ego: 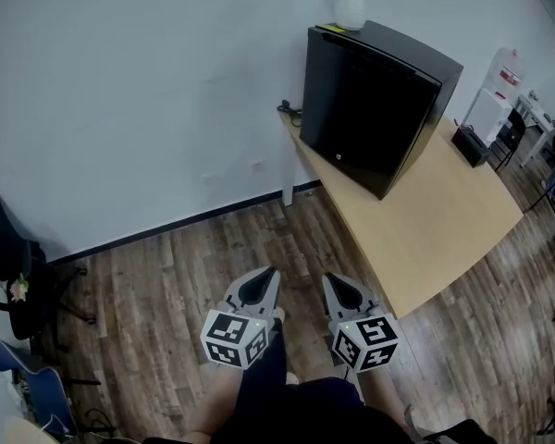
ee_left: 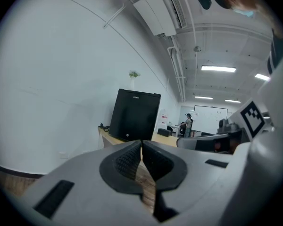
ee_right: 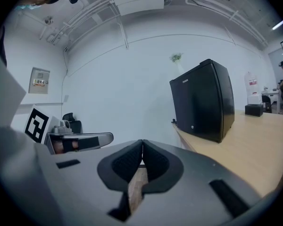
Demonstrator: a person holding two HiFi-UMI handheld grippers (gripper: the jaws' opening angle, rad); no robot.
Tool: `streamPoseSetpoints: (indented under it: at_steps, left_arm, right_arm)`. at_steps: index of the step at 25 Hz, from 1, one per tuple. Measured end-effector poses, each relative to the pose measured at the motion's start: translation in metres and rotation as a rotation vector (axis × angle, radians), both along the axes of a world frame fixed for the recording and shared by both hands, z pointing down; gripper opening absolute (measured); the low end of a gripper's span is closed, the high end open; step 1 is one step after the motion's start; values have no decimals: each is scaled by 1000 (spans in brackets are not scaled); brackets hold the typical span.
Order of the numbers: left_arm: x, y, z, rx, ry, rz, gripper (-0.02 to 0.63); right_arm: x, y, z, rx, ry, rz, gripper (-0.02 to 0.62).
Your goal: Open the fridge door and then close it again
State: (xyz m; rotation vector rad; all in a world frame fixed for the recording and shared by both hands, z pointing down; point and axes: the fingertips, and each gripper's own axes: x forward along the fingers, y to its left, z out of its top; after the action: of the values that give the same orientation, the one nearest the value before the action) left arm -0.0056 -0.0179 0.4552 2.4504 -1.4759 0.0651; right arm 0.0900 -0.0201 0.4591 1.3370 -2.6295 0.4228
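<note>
**Position.** I hold the left gripper and the right gripper low and side by side over the wooden floor. Both point toward the fridge and are well apart from it. I judge this to be the approach stance: nothing is contacted, and the opening step is not yet begun.

**Task object.** The fridge is a small black unit standing at the far end of the bench, near the white wall. A white vase stands on top of it. The door is closed and faces the open floor. I judge that this placement gives the door room to swing clear of the wall. I cannot make out a handle from here, so I read the free edge of the door as the likely grip point.

**Jaws.**
- Left gripper: in the left gripper view the ribbed pads meet at the tips. The jaws are fully together and hold nothing.
- Right gripper: in the right gripper view the pads likewise touch along their front edge. The jaws are closed and empty.

I judge that at least one pair of jaws must be spread before it can take the door edge.
</note>
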Motion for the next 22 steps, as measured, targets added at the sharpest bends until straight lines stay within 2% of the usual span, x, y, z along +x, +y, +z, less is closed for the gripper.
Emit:
streamPoseSetpoints:
  at_steps: [22]
  left_arm:
    - [-19, -167, -23, 16, 12, 76, 9]
  right_arm:
    - [-27, -161, -24, 32, 29, 31, -9]
